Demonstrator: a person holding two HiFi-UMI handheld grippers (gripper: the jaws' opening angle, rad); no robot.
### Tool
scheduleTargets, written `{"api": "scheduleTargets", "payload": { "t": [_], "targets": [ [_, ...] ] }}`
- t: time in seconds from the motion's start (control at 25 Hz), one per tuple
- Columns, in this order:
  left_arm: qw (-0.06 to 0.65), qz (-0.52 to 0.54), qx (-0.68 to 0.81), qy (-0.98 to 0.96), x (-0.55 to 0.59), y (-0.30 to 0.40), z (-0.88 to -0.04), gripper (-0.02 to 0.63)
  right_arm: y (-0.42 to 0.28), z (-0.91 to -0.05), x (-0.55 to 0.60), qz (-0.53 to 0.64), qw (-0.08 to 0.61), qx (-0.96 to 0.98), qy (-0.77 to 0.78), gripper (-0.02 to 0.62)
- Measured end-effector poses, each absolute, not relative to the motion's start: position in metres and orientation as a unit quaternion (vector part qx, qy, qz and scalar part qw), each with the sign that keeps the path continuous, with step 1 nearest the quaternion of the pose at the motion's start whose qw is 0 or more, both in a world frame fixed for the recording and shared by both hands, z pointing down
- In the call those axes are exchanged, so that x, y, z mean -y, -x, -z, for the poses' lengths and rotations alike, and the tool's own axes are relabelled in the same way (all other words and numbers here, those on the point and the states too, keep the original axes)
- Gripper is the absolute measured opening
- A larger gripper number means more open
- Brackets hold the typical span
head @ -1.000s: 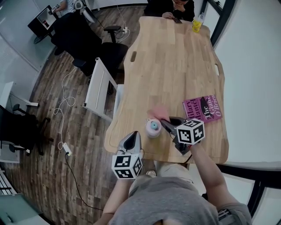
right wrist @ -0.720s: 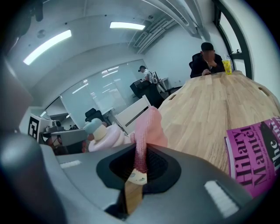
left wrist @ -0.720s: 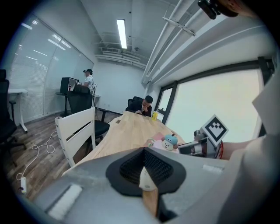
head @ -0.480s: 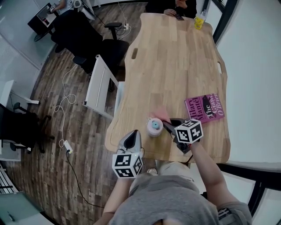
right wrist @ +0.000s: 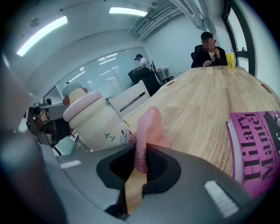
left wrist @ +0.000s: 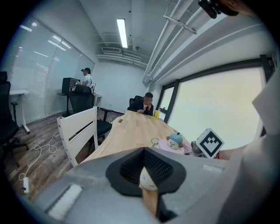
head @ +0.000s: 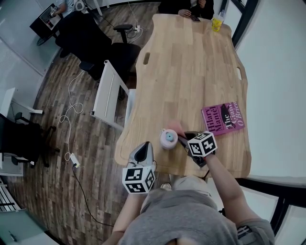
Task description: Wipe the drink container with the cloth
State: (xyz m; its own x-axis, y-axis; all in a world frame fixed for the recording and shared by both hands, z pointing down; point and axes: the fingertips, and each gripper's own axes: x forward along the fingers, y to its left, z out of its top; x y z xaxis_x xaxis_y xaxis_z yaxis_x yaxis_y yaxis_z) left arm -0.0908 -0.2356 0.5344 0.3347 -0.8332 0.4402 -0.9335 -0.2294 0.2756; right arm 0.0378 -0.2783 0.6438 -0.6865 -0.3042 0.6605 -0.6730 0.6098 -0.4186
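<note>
The drink container (head: 168,139) is a cream tumbler with a pink lid and a small blue figure on top. It stands upright near the table's front edge. My right gripper (head: 182,138) is just right of it, shut on a pink cloth (head: 176,127) that lies bunched against the container's far right side. In the right gripper view the cloth (right wrist: 148,130) rises from the jaws of the right gripper (right wrist: 141,165), with the container (right wrist: 98,123) close on the left. My left gripper (head: 143,150) hangs off the table's front left edge, shut and holding nothing. The container (left wrist: 174,142) also shows in the left gripper view.
A magenta book (head: 223,118) lies right of the right gripper. A yellow bottle (head: 217,23) and a seated person (head: 184,5) are at the table's far end. A white chair (head: 107,95) and black office chairs (head: 103,45) stand along the left side of the wooden table (head: 191,72).
My right gripper has shifted slightly left and nearer, drawing the pink cloth closer against the container. The left gripper has stayed where it was.
</note>
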Motion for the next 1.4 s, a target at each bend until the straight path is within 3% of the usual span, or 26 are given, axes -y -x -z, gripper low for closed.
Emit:
{"api": "scheduleTargets", "payload": {
  "t": [0.68, 1.4],
  "targets": [
    [0.240, -0.099, 0.566, -0.783, 0.237, 0.090, -0.524, 0.002, -0.044, -0.675, 0.273, -0.336, 0.309, 0.837, -0.304, 0.035],
    [0.229, -0.095, 0.556, -0.793, 0.203, 0.076, -0.513, 0.002, -0.085, -0.617, 0.266, -0.284, 0.243, 0.835, -0.404, 0.035]
  ]
}}
